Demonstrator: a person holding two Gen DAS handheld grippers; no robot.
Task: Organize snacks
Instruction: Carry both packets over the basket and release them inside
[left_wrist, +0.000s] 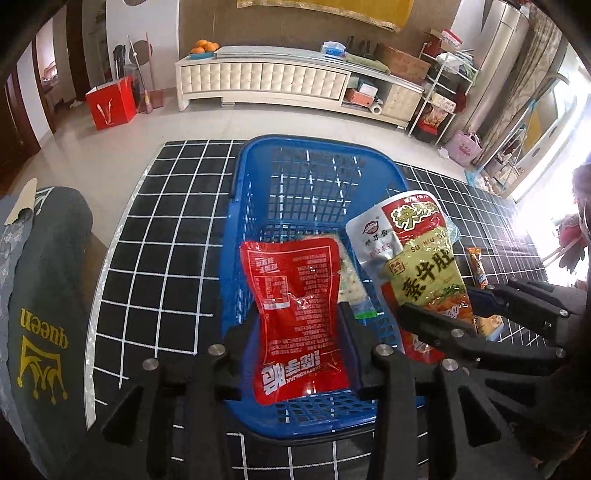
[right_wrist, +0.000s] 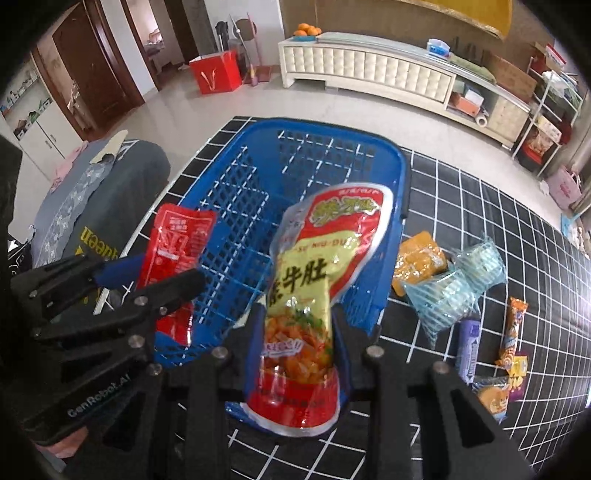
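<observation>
Over blue basket (left_wrist: 258, 177): left tool (left_wrist: 301, 343) clamped on red pouch (left_wrist: 295, 314); right tool (right_wrist: 297, 339) clamped on green pouch (right_wrist: 306, 295). Beneath, possibly a pale packet (left_wrist: 349, 277). On bench (right_wrist: 480, 206), loose snacks (right_wrist: 443, 288).

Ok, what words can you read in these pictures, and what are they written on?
"queen", upside down, under a gold crown: dark cushion.
"SU NIU DU" and "素牛肚": yellow-and-red snack packet in the right gripper.
"TASTYKONJAK", upside down: red snack packet in the left gripper; its fine print is too small to read.
"GenRobot.AI": the left gripper's body in the right wrist view.
Loose snacks' labels: too blurred to read.
</observation>
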